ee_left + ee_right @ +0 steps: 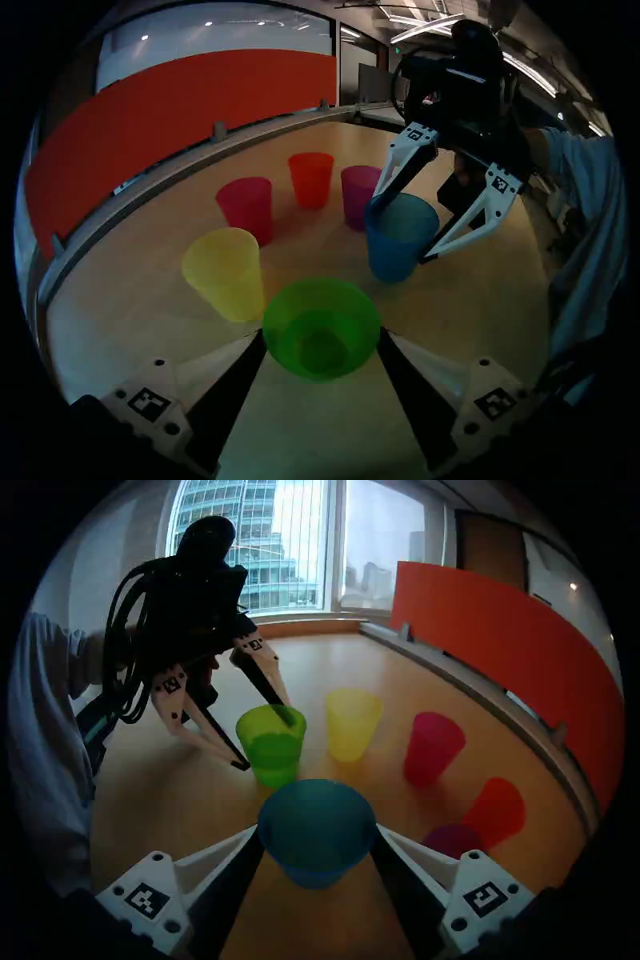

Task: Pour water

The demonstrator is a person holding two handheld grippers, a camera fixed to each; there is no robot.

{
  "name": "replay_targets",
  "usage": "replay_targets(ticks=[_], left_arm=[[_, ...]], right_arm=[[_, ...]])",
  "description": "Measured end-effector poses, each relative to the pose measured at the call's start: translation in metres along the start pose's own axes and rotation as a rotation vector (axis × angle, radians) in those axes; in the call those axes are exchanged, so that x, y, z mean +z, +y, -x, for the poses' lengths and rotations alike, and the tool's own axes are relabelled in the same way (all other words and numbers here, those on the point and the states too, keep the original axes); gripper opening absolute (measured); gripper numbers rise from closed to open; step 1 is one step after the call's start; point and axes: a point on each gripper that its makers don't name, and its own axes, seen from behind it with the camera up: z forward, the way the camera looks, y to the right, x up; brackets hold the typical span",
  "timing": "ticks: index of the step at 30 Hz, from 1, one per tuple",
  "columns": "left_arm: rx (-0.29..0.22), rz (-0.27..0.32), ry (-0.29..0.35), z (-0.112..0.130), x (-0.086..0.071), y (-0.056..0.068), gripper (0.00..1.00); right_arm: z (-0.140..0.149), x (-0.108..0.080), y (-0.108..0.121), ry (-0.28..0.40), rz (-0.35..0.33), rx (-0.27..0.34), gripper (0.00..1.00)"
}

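Left hand-held gripper (320, 336): pinching the green cup (320, 324), one finger against each side of its wall, at the near edge of the left gripper view.
Right hand-held gripper (316, 832): pinching the blue cup (316, 828) in the same manner, one finger on either side, at the near edge of the right gripper view.
Green cup: mouth open toward the camera in the left gripper view, inside visible down to the base. In the right gripper view it stands upright between the far gripper's two fingers.
Blue cup: upright in the left gripper view, to the right of and beyond the green cup, apart from it.
Water: cannot tell whether either held cup contains any.
Yellow cup (224, 272): upright on the desk (480, 304), just left of the green cup and a little farther off.
Far row, left gripper view: pink cup (246, 208), orange cup (310, 180) and purple cup (358, 196), left to right, all upright. The purple one sits just behind the blue cup.
Desk: pale wood, with a raised rail along its far edge.
Red panel (160, 120): runs along behind that rail.
Person: a light sleeve (584, 200) at the right edge of the left gripper view, behind the right hand-held gripper.
Windows (264, 544): beyond the far end of the desk in the right gripper view.
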Motion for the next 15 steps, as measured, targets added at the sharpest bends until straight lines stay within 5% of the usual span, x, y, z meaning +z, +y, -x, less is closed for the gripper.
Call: replay_targets(ticks=[15], left_arm=[[-0.013,-0.017,-0.009,0.008,-0.01,-0.004,1.0]], right_arm=[[0.01,0.007,-0.004,0.001,0.004,0.003,0.92]])
